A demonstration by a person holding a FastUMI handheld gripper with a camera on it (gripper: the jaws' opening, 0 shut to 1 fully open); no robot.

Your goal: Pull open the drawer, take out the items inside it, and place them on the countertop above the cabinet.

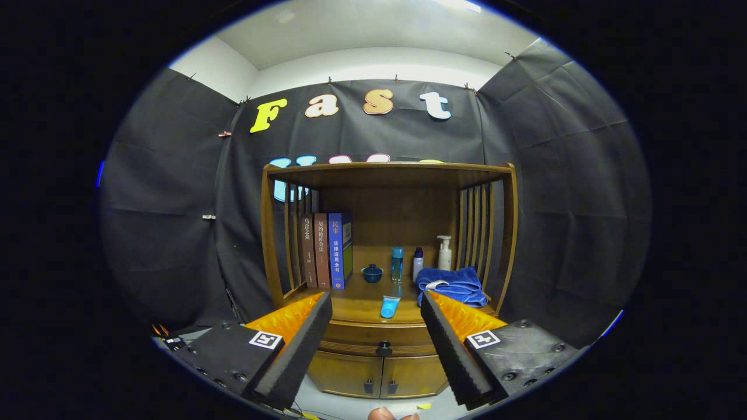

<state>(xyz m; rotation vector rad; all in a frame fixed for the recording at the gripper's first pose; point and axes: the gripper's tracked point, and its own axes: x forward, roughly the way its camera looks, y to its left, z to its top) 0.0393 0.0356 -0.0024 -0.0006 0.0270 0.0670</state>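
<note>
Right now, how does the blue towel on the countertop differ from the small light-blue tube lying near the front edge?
The blue towel is dark blue, soft and bunched in a heap; the light-blue tube is pale, smooth and lies flat. The towel is far bulkier than the slim tube. The towel sits beside the right slats, just beyond the right finger; the tube lies near the countertop middle, above the drawer knob. Both rest on the countertop, beyond the open, empty tool.

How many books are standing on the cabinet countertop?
3. The books stand side by side against the left slats: two brown, then one blue. The open gripper is held before the closed drawer.
</note>
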